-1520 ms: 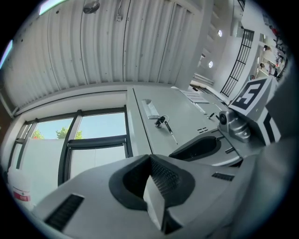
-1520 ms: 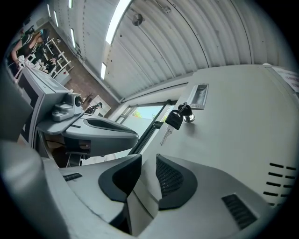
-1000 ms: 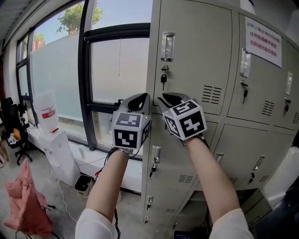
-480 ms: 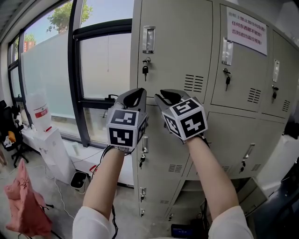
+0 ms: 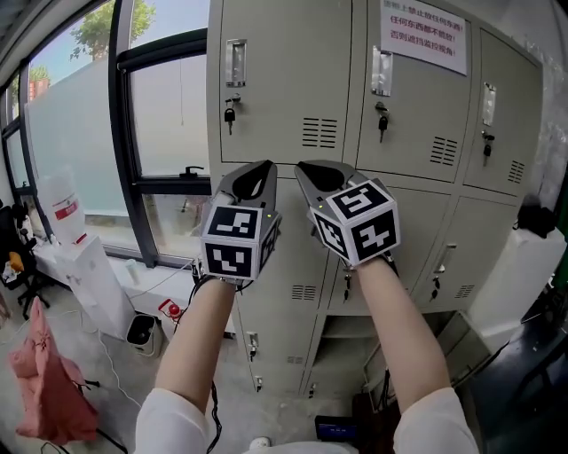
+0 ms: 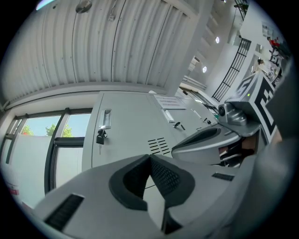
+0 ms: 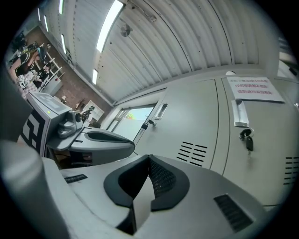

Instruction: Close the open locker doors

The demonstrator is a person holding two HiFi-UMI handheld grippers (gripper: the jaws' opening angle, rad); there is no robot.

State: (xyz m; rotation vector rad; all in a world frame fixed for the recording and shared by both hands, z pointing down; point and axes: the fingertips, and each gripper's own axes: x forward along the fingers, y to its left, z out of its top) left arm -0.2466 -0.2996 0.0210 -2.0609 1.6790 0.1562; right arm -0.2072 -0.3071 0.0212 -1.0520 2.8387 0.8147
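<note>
raised side by side before the lockers (image 5: 293, 97), top-row doors flush shut. left gripper (image 5: 257, 170) clenched on nothing; right gripper (image 5: 312, 170) just closing, tips together, nothing between.

A tall window (image 5: 75, 133) with dark frames fills the left wall. Its lower panes are frosted, and green trees (image 5: 98, 27) and blue sky show above them. Below it a white jug (image 5: 64, 208) with a red label stands on a white cabinet (image 5: 89, 275), with a small bin (image 5: 140, 330) just beside. A black office chair (image 5: 22, 257) sits further left. A pink cloth (image 5: 49, 377) is bunched up on the grey floor (image 5: 120, 390), where cables trail. Overhead, the ceiling (image 6: 93, 42) is ribbed white panelling with long strip lights (image 7: 108, 22).
</note>
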